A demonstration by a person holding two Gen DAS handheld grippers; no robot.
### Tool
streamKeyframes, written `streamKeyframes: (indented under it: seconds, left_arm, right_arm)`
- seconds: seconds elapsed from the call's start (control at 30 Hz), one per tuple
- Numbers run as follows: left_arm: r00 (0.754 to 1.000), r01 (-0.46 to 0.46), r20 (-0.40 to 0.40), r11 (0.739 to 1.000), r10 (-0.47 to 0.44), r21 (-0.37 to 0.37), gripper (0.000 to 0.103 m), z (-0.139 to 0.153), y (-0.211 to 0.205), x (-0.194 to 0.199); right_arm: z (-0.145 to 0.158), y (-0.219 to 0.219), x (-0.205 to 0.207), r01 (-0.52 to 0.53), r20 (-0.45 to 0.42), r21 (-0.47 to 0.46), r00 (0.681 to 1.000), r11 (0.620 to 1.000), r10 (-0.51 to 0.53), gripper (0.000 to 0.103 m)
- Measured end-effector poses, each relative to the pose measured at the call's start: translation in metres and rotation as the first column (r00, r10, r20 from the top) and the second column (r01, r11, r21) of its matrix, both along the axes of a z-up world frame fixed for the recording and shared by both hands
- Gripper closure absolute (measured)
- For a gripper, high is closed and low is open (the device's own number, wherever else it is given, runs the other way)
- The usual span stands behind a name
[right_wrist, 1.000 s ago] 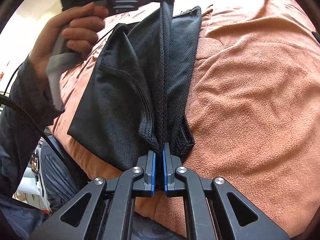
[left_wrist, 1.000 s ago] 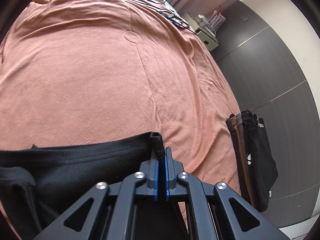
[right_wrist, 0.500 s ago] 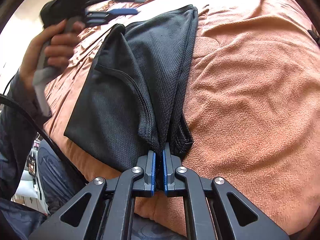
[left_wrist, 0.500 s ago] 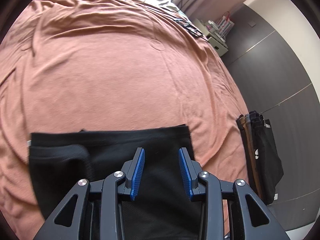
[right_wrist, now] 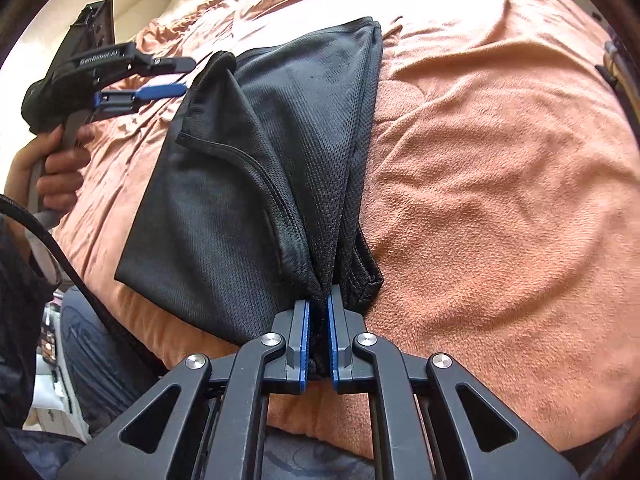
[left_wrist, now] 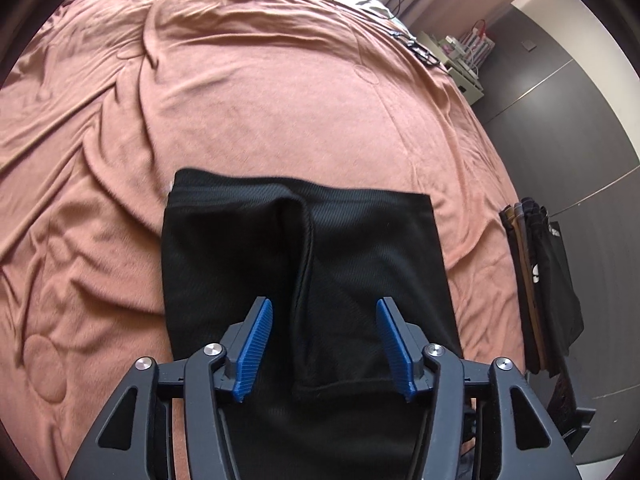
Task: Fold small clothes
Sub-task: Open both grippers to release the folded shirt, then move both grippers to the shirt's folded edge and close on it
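Two hand-held grippers are in our view, one in each of the person's hands. Our left hand-held gripper (left_wrist: 324, 344) hangs above the black garment (left_wrist: 304, 264) with its blue pads (left_wrist: 253, 344) spread wide apart and nothing between them; the cloth lies under and ahead of it. Seen from the right wrist, that same left hand-held gripper (right_wrist: 176, 76) sits off to the far left of the garment (right_wrist: 256, 184), gripped by a hand (right_wrist: 56, 164), with its blue pad beside the cloth's upper left corner; we cannot tell if it touches.

Our right hand-held gripper (right_wrist: 318, 328) is pinched down on the near edge of the garment, and bunched mesh fabric fills the narrow gap between its pads. From that pinch the cloth fans out ahead, with folded layers rising toward the far edge and a hemmed flap lying to the left.

The garment rests on the bed, on a rumpled salmon blanket (right_wrist: 500, 200) that spreads ahead and to both sides of each hand-held gripper. To the right of the left one, beyond the bed's edge, dark clothes (left_wrist: 548, 284) hang before a grey wall.
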State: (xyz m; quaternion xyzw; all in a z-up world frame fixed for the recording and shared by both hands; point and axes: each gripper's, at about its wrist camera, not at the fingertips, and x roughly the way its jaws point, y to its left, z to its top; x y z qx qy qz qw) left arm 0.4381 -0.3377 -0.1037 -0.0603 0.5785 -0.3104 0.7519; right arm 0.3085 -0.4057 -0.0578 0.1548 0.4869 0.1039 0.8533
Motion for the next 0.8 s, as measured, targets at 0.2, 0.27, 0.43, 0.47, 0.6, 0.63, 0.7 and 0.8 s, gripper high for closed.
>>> streamKeyframes:
  seconds: [0.2,0.27,0.43,0.47,0.6,0.63,0.7,0.8]
  left_arm:
    - [0.998,0.041,-0.041,0.999,-0.040,0.017,0.046,-0.016,0.000,-0.014]
    - [0.997,0.056,-0.054,0.998,-0.055,0.020,0.046,-0.022,-0.002,-0.018]
    - [0.989,0.103,-0.109,0.995,-0.103,-0.004,0.046,-0.034,-0.013,-0.021]
    - [0.987,0.115,-0.112,0.993,-0.116,-0.014,0.046,-0.035,-0.016,-0.021]
    - [0.982,0.141,-0.120,0.988,-0.148,-0.064,0.046,-0.035,-0.027,-0.019]
    - [0.981,0.139,-0.124,0.987,-0.148,-0.078,0.046,-0.035,-0.030,-0.017]
    - [0.981,0.139,-0.125,0.985,-0.151,-0.103,0.046,-0.034,-0.036,-0.013]
    - [0.981,0.144,-0.112,0.982,-0.157,-0.123,0.046,-0.031,-0.047,-0.006]
  right_arm:
    - [0.010,0.004,-0.008,0.029,0.024,-0.031,0.999,0.999,-0.029,0.045]
    - [0.013,0.003,-0.010,0.047,0.032,-0.052,0.998,0.998,-0.045,0.044]
    - [0.009,0.005,-0.008,0.062,0.021,-0.076,0.998,0.995,-0.061,0.045]
    - [0.008,0.005,-0.006,0.064,0.016,-0.074,0.998,0.995,-0.063,0.045]
    - [0.005,0.007,0.000,0.063,0.009,-0.083,0.998,0.995,-0.063,0.045]
    - [0.005,0.008,0.001,0.062,0.009,-0.086,0.998,0.994,-0.062,0.045]
    - [0.004,0.008,0.004,0.064,0.007,-0.088,0.998,0.994,-0.063,0.045]
    - [0.006,0.007,0.008,0.068,0.013,-0.087,0.998,0.994,-0.067,0.045]
